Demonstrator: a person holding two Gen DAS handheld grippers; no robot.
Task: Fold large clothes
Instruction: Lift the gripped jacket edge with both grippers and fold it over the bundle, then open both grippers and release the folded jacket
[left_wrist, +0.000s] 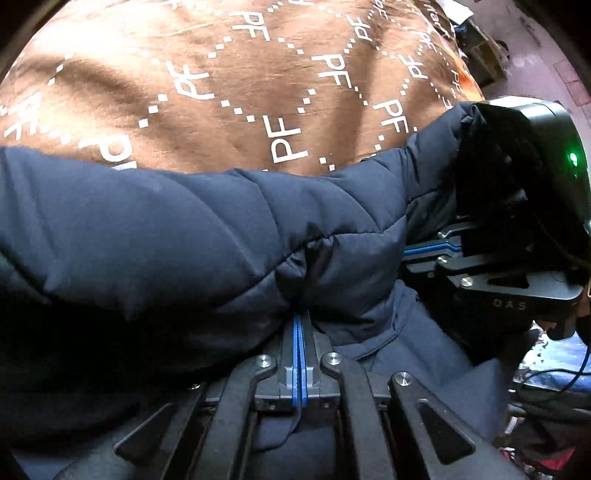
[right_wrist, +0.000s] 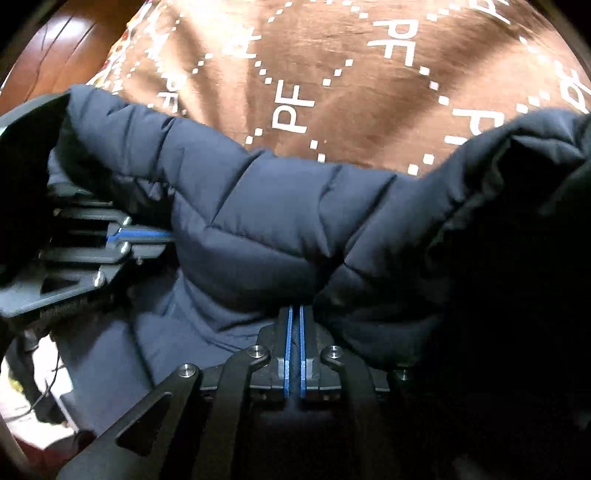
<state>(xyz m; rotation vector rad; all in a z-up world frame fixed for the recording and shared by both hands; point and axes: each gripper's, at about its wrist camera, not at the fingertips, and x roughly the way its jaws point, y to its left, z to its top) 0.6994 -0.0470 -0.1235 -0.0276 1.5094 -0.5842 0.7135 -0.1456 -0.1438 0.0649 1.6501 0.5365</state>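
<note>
Surface is a bed or similar soft top covered by a brown blanket (left_wrist: 236, 81), printed with white "PF" letters inside dotted diamonds; it fills the far half of both views and lies in broad, shallow wrinkles. Room shows only at the edges: reddish wood floor (right_wrist: 48, 48) at far left in the right wrist view; pale floor and a low wooden shelf (left_wrist: 484, 55), cluttered, at far right in the left wrist view; cables (left_wrist: 546, 380) trail at near right there. No containers can be made out, the shelf's contents being too small to tell. The task's thing, a dark navy quilted jacket (left_wrist: 192, 229), lies across the near part of the blanket, its padded edge bunched into a thick roll running left to right. Left gripper (left_wrist: 298, 314) points steeply down, jaws closed on a pinch of jacket fabric, blue pads nearly meeting with the cloth puckered around them. Right gripper (right_wrist: 296, 314) does likewise just beside it to the right, jaws clamped on the same padded edge; it also shows at right in the left wrist view (left_wrist: 432, 251), green light lit on its housing. Both grips sit close together along the roll.
</note>
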